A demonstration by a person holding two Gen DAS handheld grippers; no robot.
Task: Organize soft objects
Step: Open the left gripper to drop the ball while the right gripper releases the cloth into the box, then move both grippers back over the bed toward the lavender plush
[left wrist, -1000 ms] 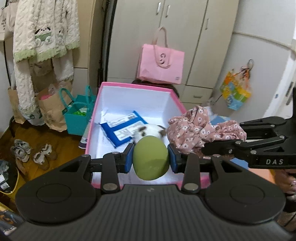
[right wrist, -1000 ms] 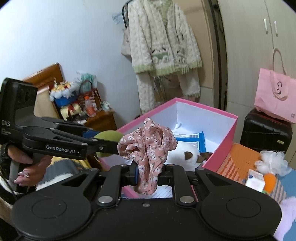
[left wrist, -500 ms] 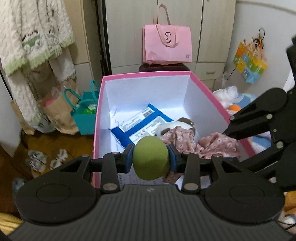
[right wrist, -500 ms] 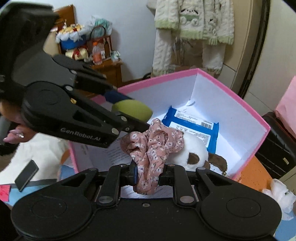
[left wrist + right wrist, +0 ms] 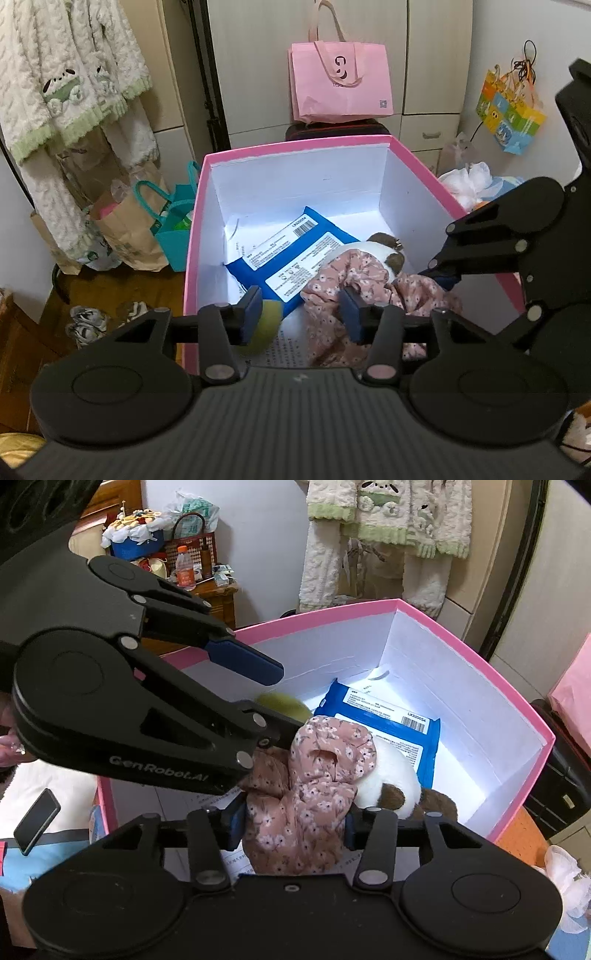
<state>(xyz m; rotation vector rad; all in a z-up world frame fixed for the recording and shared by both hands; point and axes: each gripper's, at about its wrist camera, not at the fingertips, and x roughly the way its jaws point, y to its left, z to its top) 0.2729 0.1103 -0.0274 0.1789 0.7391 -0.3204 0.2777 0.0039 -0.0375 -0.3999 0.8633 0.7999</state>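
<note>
My left gripper (image 5: 301, 314) hangs over the near end of the pink box (image 5: 295, 142). Its jaws are opening. The green ball (image 5: 263, 329) has slipped low beside the left pad, and the other pad stands clear of it. In the right wrist view the ball (image 5: 284, 706) is a blur under the left gripper's fingers (image 5: 243, 661). My right gripper (image 5: 293, 825) is also opening, with the pink floral cloth (image 5: 306, 797) loose between its pads, slumped on a white and brown plush toy (image 5: 388, 775). A blue packet (image 5: 291, 254) lies flat on the box floor.
A pink bag (image 5: 340, 81) stands on a black case behind the box. A teal bag (image 5: 173, 221), paper bags and shoes (image 5: 85, 321) sit to the box's left. A phone (image 5: 37, 819) lies on the bedding beside the box, and a white fluffy item (image 5: 565, 871) lies to the right.
Both grippers came down into the box and their jaws parted. The green ball dropped out from between the left pads. The floral cloth sagged onto the plush toy.
</note>
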